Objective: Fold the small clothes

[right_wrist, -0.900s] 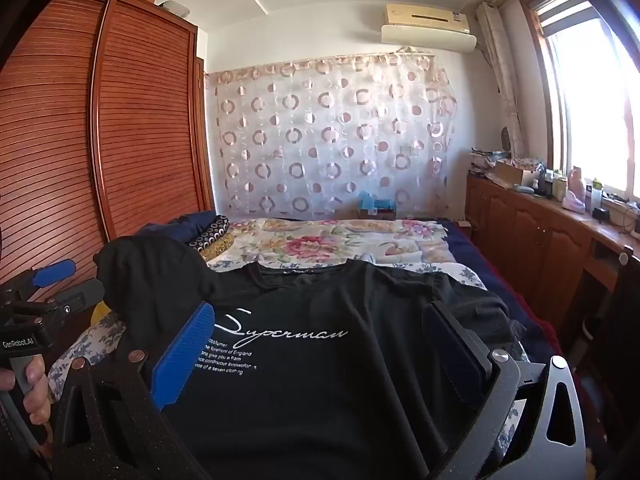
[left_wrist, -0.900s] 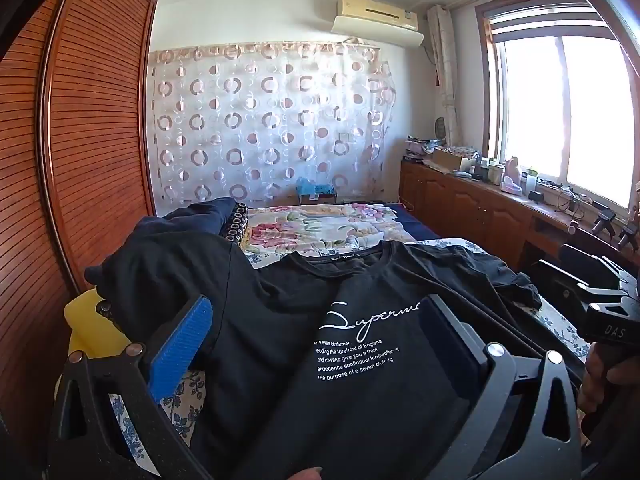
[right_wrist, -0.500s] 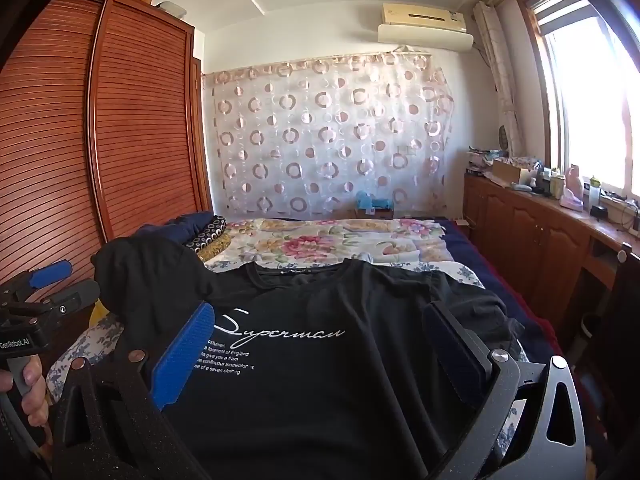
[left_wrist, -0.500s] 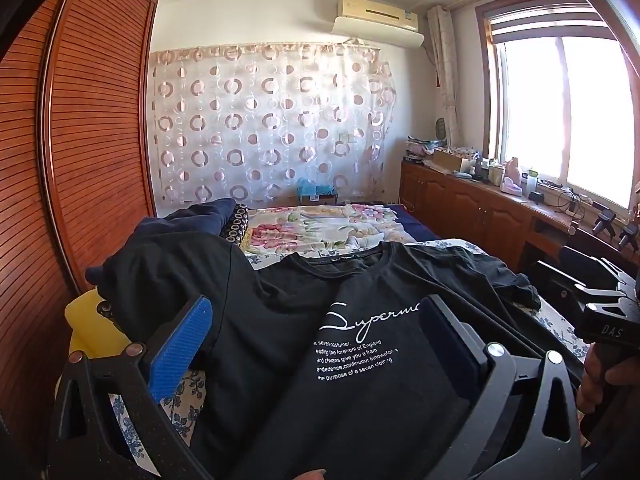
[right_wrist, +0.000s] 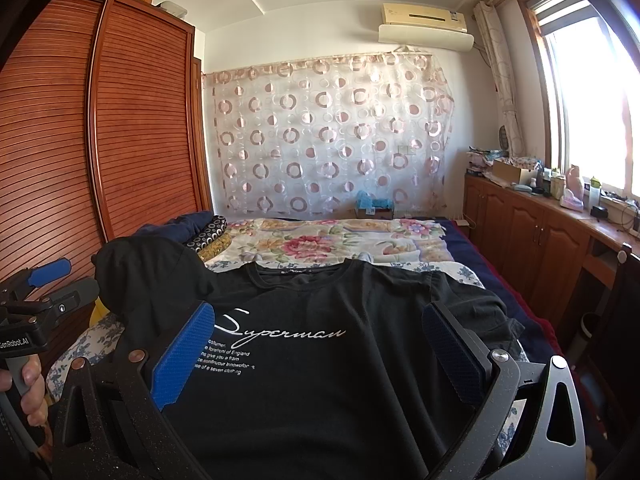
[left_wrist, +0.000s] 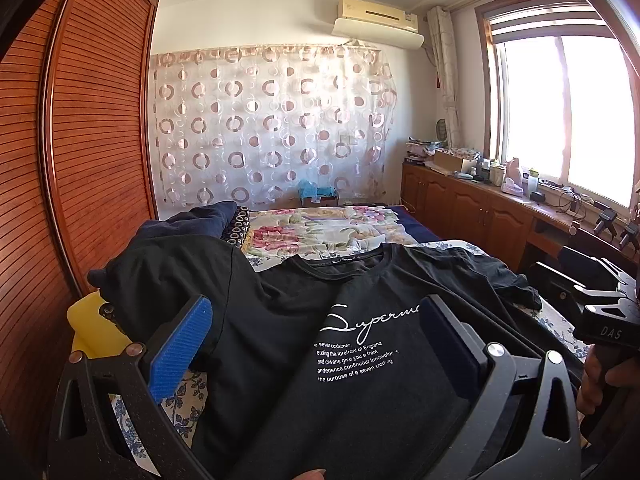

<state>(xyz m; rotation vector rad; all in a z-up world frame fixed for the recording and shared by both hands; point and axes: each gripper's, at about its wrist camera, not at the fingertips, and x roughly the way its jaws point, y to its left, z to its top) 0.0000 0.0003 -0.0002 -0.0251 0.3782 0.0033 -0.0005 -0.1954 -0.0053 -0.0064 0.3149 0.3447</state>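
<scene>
A black cotton T-shirt with white script lettering [right_wrist: 320, 340] lies face up and spread on the bed with the blue-flowered sheet [right_wrist: 76, 344], collar toward twelve o'clock in both wrist views, so the folding looks not yet begun: this reads as the approach before the first grasp. The left gripper [left_wrist: 316, 348] hangs over the shirt's chest with its blue-ribbed pads [left_wrist: 180, 350] standing wide apart and nothing between them; the right gripper [right_wrist: 320, 354] is likewise spread wide and empty above the print. The next move probably calls for each tool to drop to an edge of the shirt, likely a sleeve or side seam, and pinch a single layer without dragging the sheet. The left sleeve is bunched into a dark hump [right_wrist: 148, 276] at ten o'clock and may need flattening first. The right wrist view shows the whole word of the print and the person's hand on the left tool's handle at eight o'clock; the left wrist view cuts the word short but shows a yellow object [left_wrist: 90, 328] at nine o'clock and the crumpled right sleeve [left_wrist: 500, 276] at three o'clock.
</scene>
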